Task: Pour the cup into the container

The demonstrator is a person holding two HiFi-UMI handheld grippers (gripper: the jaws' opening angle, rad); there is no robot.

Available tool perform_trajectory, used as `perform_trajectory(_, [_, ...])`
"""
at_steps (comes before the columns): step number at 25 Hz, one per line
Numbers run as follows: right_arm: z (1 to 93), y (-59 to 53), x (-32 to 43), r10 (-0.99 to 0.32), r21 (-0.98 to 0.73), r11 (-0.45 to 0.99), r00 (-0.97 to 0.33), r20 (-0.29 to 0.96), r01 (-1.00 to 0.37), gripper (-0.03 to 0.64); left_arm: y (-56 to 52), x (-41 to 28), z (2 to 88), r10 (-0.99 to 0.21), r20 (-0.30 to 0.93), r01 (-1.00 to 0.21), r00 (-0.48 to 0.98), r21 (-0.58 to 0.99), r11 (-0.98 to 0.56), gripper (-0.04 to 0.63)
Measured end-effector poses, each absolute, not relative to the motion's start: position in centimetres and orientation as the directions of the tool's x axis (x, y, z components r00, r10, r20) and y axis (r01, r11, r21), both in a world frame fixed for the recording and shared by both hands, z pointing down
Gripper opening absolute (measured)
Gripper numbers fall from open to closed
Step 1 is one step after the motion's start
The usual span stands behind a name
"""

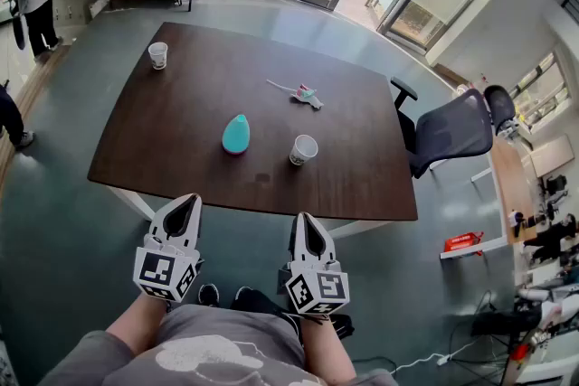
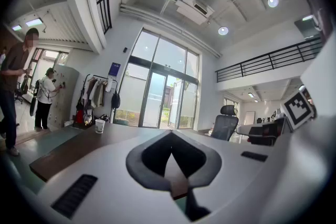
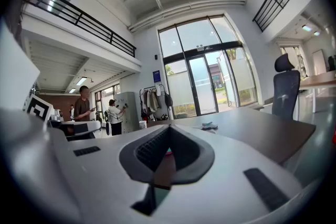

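Head view: your left tool (image 1: pixel 185 200) and right tool (image 1: pixel 306 220) are both clenched and empty, side by side, short of the near edge of the worktop (image 1: pixel 362 181). The paper cup (image 1: pixel 304 149) stands upright mid-worktop, near the teal container (image 1: pixel 236 134) on its left, not touching it. A second cup (image 1: pixel 158 55) stands at the far left corner. A small item (image 1: pixel 300 92) lies behind the paper cup. An office chair (image 1: pixel 450 131) is at the worktop's right side.

Left gripper view: your left tool (image 2: pixel 170 136) has its jaws pressed together with nothing between them. The second cup (image 2: pixel 100 126) is upright on the worktop (image 2: pixel 63 157), and the office chair (image 2: pixel 224 124) is at the right.

Right gripper view: your right tool (image 3: pixel 167 131) has its jaws together and grips nothing. The small item (image 3: pixel 209 126) lies on the worktop (image 3: pixel 262 131), with the office chair (image 3: pixel 286 86) to the right.
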State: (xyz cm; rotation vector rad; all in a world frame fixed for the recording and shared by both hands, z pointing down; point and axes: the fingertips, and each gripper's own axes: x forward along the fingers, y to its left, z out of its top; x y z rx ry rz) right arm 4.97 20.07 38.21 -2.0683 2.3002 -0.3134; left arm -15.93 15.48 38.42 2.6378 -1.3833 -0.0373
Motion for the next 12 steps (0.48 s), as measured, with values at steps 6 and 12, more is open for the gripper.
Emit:
perform_trajectory(6, [39.1,18.9,6.3,-0.988,-0.176,0.072,-0.094,0.121,-0.982,-0.013,13.9,-15.1,39.6,-0.814,0.075,-0.816,0.576,0.125,-0.565,0.006])
perform_trajectory(12, [40.6,15.7,8.8,-0.987,-0.171,0.067,-0.090,0.131,-0.983,-0.014,11.3,-13.9,41.2,-0.825,0.111,-0.831,0.555,0.116,-0.544,0.006])
